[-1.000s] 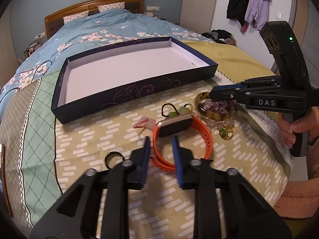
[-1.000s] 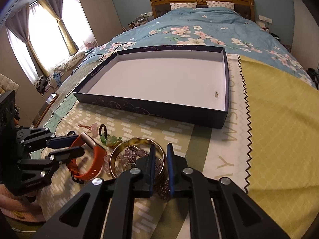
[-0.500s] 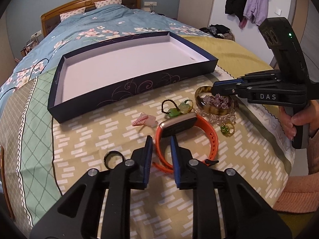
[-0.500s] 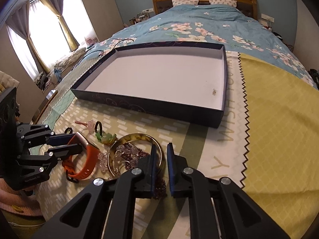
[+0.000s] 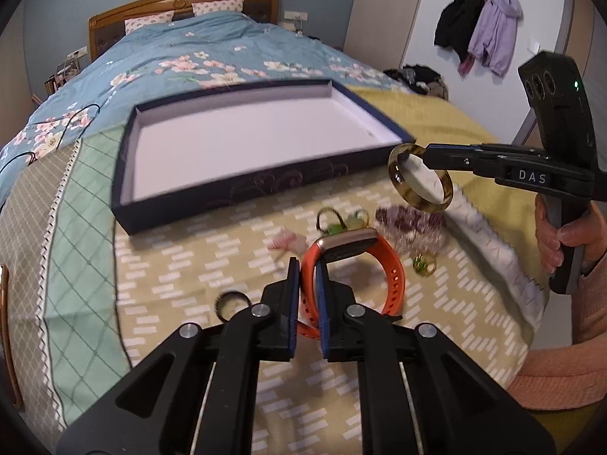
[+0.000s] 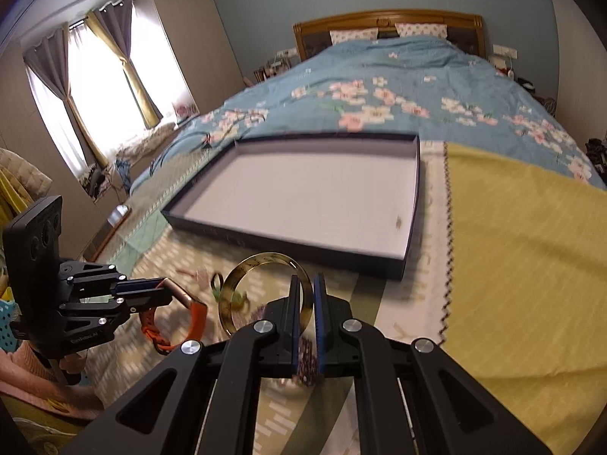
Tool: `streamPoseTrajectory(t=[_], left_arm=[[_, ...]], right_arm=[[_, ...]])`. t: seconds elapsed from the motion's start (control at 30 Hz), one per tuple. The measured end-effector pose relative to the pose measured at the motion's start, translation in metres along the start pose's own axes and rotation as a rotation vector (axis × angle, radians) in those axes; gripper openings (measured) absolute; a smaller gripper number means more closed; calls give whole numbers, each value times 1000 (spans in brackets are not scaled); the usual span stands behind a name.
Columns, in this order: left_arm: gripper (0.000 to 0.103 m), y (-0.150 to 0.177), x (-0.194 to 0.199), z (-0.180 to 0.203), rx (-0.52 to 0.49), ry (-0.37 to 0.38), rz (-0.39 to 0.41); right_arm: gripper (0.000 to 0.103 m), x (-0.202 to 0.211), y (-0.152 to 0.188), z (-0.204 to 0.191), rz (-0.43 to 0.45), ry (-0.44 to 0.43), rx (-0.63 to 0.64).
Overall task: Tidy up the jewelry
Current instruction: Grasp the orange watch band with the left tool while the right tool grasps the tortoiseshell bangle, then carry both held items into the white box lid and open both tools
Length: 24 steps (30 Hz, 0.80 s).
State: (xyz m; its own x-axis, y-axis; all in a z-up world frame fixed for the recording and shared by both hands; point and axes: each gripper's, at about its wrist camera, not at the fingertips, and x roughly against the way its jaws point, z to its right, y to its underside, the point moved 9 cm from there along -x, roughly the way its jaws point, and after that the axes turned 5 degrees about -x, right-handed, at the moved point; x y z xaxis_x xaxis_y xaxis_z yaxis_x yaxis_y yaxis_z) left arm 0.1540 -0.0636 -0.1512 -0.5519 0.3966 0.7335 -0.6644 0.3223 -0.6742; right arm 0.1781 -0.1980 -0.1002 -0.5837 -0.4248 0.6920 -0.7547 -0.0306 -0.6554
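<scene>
My left gripper (image 5: 304,276) is shut on the strap of an orange smartwatch (image 5: 356,261) and holds it just above the bedspread; the watch shows in the right wrist view (image 6: 189,313) too. My right gripper (image 6: 304,295) is shut on a gold-brown bangle (image 6: 261,292) and holds it in the air; in the left wrist view the bangle (image 5: 419,178) hangs near the box's right corner. The open dark blue box (image 5: 235,193) with a white inside lies beyond. A purple bead bracelet (image 5: 411,223), a green bead charm (image 5: 337,223), a pink piece (image 5: 284,242), a green ring (image 5: 423,263) and a black ring (image 5: 231,301) lie on the cloth.
The box (image 6: 288,244) lies on a bed with a blue floral quilt (image 6: 379,91) behind and a yellow blanket (image 6: 523,227) to the right. A wooden headboard (image 5: 182,3) is far back. Coats (image 5: 478,34) hang on the right wall.
My right gripper has lifted the bangle off the bead pile into the air. My left gripper has closed on the orange watch strap and raised it. Both views have tilted up.
</scene>
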Motion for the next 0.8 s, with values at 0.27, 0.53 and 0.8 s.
streamPoseTrajectory(t=[0.27, 0.53, 0.8], left_arm=[[9, -47, 23, -29, 33, -38, 102], [9, -103, 2, -74, 75, -104, 111], [9, -141, -47, -105, 98, -127, 65]], right_arm=[[5, -15, -45, -1, 52, 5, 21], [5, -59, -93, 8, 55, 56, 30], [5, -104, -120, 21, 26, 106, 0]])
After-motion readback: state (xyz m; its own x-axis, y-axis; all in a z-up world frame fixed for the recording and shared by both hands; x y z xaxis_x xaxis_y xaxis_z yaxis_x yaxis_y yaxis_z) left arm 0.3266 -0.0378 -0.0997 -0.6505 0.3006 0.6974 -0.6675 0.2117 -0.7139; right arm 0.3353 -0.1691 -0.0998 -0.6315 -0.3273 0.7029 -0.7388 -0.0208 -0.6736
